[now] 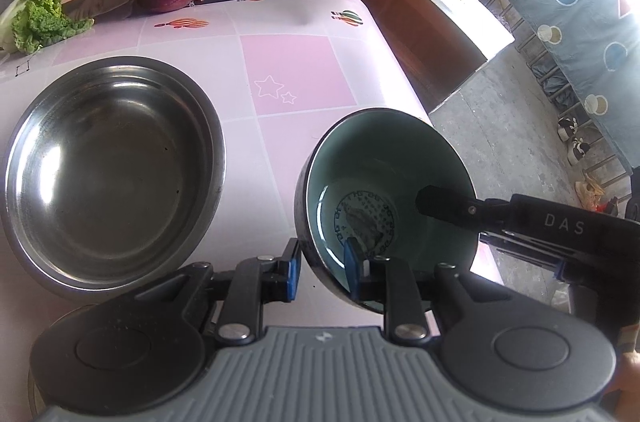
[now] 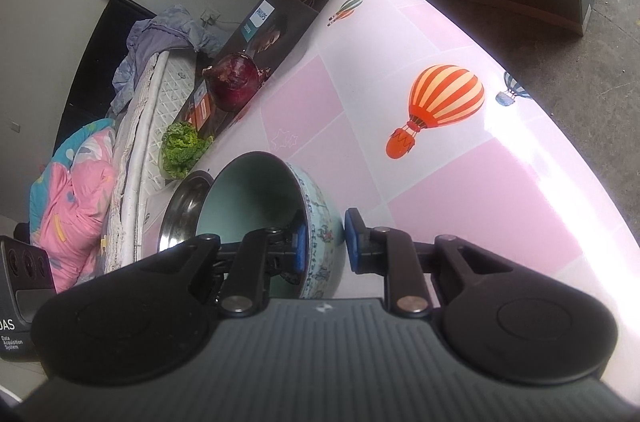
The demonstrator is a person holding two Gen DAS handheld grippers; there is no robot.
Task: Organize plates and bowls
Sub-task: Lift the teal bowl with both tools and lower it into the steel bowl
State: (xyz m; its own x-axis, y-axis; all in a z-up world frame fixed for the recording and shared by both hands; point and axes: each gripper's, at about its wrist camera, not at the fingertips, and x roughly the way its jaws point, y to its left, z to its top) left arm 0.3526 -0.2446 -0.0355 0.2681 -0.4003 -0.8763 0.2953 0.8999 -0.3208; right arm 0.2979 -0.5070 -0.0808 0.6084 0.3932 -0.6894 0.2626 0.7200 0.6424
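Both tongs, left (image 1: 322, 268) and right (image 2: 325, 242), clamp the rim of 1 seemingly tilted bowl (image 1: 384, 182), celadon-green inside, blue-patterned outside.

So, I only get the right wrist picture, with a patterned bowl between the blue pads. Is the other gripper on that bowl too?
Observer: Yes. The left gripper pinches the ceramic bowl at its near rim, one pad inside, one outside.
Operator: Anything in the bowl?
Observer: No food, only a dark round motif printed on its bottom.
Operator: And the metal dish I see a sliver of?
Observer: The steel bowl is empty and sits on the table beside the ceramic one.
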